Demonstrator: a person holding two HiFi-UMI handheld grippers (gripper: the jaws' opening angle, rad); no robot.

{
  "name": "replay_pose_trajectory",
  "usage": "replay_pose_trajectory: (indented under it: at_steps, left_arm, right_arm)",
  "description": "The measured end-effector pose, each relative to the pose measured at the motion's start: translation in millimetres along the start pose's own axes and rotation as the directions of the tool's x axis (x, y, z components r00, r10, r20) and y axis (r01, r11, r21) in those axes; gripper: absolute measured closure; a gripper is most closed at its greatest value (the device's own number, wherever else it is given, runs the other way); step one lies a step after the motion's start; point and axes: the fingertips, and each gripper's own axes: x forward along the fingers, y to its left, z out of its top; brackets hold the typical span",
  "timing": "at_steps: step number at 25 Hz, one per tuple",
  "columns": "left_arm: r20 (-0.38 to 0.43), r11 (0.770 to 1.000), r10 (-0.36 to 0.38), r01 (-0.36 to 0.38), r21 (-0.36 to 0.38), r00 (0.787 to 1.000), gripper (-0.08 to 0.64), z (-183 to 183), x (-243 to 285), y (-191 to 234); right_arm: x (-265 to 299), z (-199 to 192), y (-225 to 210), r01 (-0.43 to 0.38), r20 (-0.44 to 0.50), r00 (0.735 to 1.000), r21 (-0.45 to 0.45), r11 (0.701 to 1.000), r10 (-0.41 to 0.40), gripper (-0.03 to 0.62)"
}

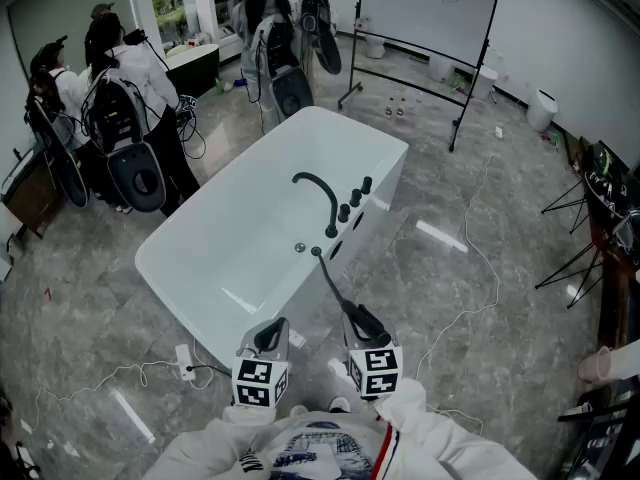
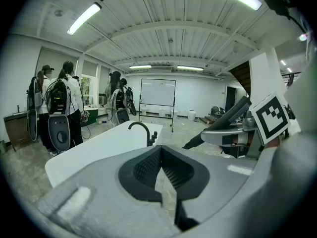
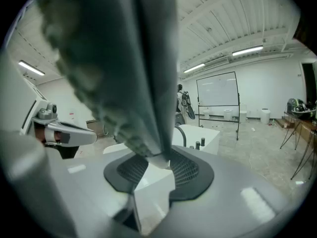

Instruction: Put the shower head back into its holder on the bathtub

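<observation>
The white bathtub stands in the middle of the head view, with a black arched faucet and black knobs on its right rim. The shower head is a long black wand. My right gripper is shut on its lower end, and its tip reaches to the tub's right rim below the faucet. In the right gripper view the shower head rises blurred and large from the jaws of the right gripper. My left gripper is beside it, short of the tub's near end. The left gripper has its pads together on nothing.
Several people with backpack rigs stand behind the tub on the left. A whiteboard on wheels is at the back. A white cable and a power strip lie on the floor. Tripods stand at the right.
</observation>
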Motion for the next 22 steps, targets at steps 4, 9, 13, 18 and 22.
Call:
replay_pose_trajectory:
  at_steps: [4,9,13,18,22]
  left_arm:
    - [-0.003,1.0,0.007,-0.007,-0.001,1.0,0.557,-1,6,-4]
    - [-0.009,1.0,0.027,-0.027,-0.007,1.0,0.557,-4,13,-9]
    - [-0.013,0.999,0.043,-0.043,-0.011,0.999,0.558,-6,18,-16]
    - [-0.012,0.998,0.061,-0.061,-0.012,0.998,0.558,-6,20,-25]
    - [-0.027,0.998,0.066,-0.067,-0.016,0.997,0.557,-11,22,-29]
  right_arm:
    - [0,0,-3,-0.013,0.002,1.0,-0.004,1.0,0.013,0.454]
    - [-1,-1,-9,-0.033,0.004,0.999,-0.014,0.999,0.033,0.454]
    - [-2,-2,-18,-0.047,0.01,0.999,-0.001,0.999,0.047,0.454]
    - [-5,-1,-25,-0.062,0.027,0.998,0.01,0.998,0.062,0.455]
    - [-5,-2,-28,-0.072,0.028,0.997,0.012,0.997,0.071,0.454]
